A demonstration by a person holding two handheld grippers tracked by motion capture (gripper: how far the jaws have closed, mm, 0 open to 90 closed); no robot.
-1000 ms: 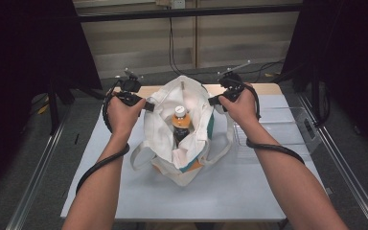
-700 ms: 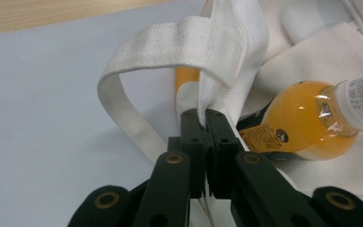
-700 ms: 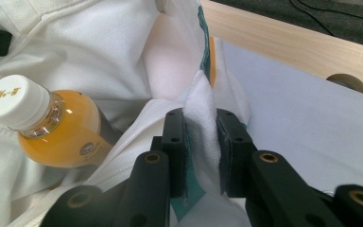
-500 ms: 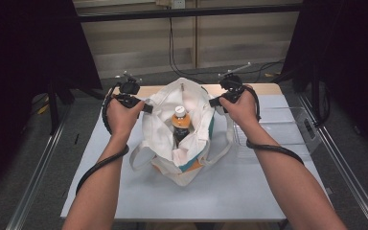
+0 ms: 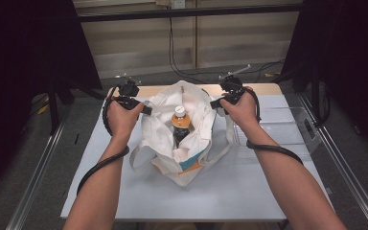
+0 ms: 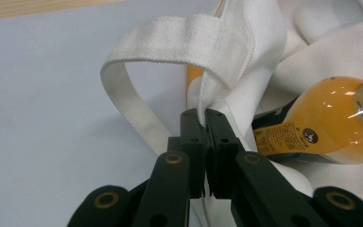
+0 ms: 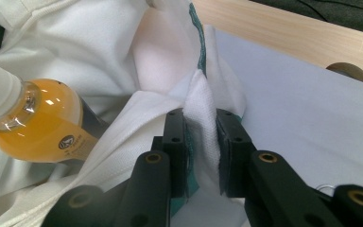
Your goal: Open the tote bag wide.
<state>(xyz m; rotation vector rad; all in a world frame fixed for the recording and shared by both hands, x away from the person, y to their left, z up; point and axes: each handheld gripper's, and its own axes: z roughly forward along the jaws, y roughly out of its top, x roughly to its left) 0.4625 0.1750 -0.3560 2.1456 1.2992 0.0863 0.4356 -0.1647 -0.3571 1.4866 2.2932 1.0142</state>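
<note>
My work surface is a pale blue-grey table (image 5: pixel 124 191) filling the lower middle of the high view, with a light wooden strip (image 5: pixel 263 89) along its far edge. In my right gripper view that wood (image 7: pixel 312 35) runs across the upper right, with a round hole (image 7: pixel 346 71) in it. A clear plastic tray (image 5: pixel 292 127) lies on the table at centre right. Black cables (image 5: pixel 172 52) hang against the slatted wall (image 5: pixel 139 43) at top centre. Metal rails (image 5: pixel 33 182) slant along the lower left and right.

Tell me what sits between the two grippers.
In the high view, the open white bag lies between the left gripper and right gripper, an orange drink bottle standing inside it.
</note>
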